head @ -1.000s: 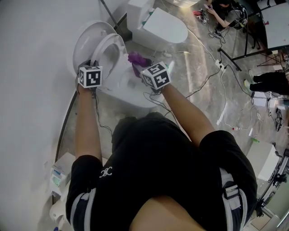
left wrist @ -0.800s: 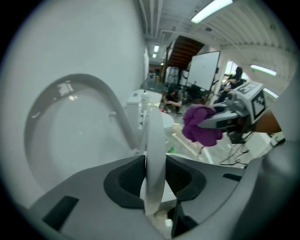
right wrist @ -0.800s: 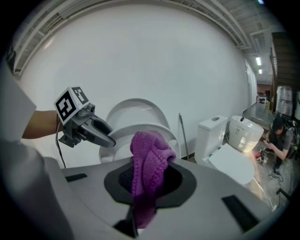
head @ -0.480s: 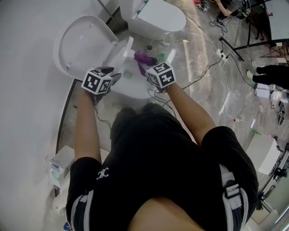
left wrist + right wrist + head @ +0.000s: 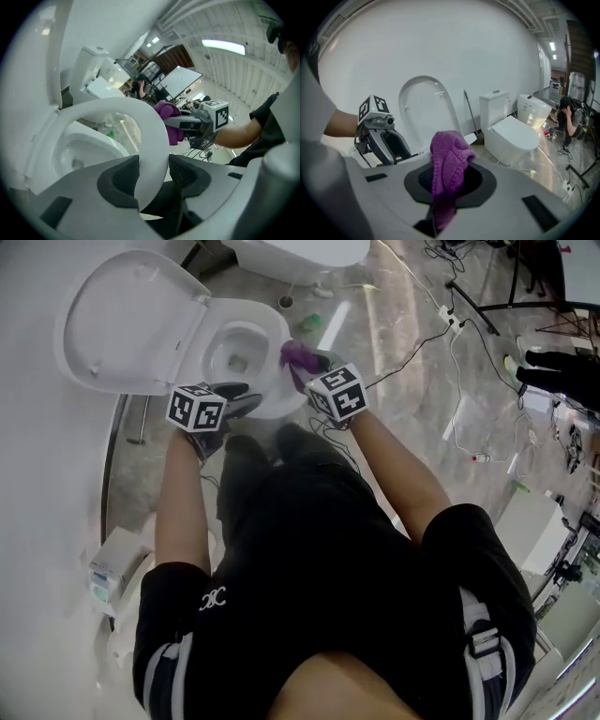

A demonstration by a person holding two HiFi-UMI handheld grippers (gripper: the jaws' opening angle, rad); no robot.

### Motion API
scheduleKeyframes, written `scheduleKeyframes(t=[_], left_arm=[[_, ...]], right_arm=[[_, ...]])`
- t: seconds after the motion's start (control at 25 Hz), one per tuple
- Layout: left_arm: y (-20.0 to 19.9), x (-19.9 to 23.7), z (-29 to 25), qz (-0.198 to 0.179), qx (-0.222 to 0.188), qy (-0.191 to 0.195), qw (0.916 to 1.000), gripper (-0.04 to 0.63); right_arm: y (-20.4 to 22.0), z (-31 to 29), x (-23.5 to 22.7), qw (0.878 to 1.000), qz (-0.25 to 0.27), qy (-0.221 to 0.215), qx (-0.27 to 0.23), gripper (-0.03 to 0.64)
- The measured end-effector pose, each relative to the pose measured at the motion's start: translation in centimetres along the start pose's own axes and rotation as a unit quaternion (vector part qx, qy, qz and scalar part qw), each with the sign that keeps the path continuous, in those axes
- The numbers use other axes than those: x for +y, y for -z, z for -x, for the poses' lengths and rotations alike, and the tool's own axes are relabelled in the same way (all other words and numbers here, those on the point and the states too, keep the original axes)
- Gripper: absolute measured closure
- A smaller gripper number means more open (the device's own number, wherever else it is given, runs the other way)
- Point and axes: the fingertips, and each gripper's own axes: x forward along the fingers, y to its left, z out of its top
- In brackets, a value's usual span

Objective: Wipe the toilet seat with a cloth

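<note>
The white toilet stands with its lid raised against the wall and its seat lying down over the bowl. My left gripper is at the seat's near rim. In the left gripper view the seat runs between the pads of my left gripper, whose jaws have just been opening and stand wide, a gap showing at the right pad. My right gripper hovers over the seat's right side, shut on a purple cloth. That cloth bulges up from the jaws of my right gripper.
A second white toilet stands to the right along the same wall. Cables trail over the glossy floor at right, and a small green thing lies past the bowl. A box sits by the wall at lower left. The white wall is close on the left.
The seat came down from upright onto the bowl with my left gripper on it, and the left jaws have opened. Both grippers sank lower; the right one still carries the cloth.
</note>
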Motion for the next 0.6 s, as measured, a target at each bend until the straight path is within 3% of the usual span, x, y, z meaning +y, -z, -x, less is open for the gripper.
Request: scheduleKeyframes(t=[0.16, 0.28, 0.6], left_arm=[[2.5, 1.0, -4.3, 0.068, -0.010, 0.019, 0.9975, 0.410], [3.8, 2.9, -7.6, 0.121, -0.013, 0.012, 0.9925, 0.540], [8.9, 6.9, -16.9, 0.134, 0.011, -0.005, 0.9910, 0.586]], right_arm=[[4.6, 0.0, -1.6, 1.000, -0.011, 0.001, 0.029, 0.565], [7.5, -0.4, -3.8, 0.998, -0.031, -0.005, 0.047, 0.565], [16.9, -4.8, -8.9, 0.994, -0.049, -0.003, 0.102, 0.565]])
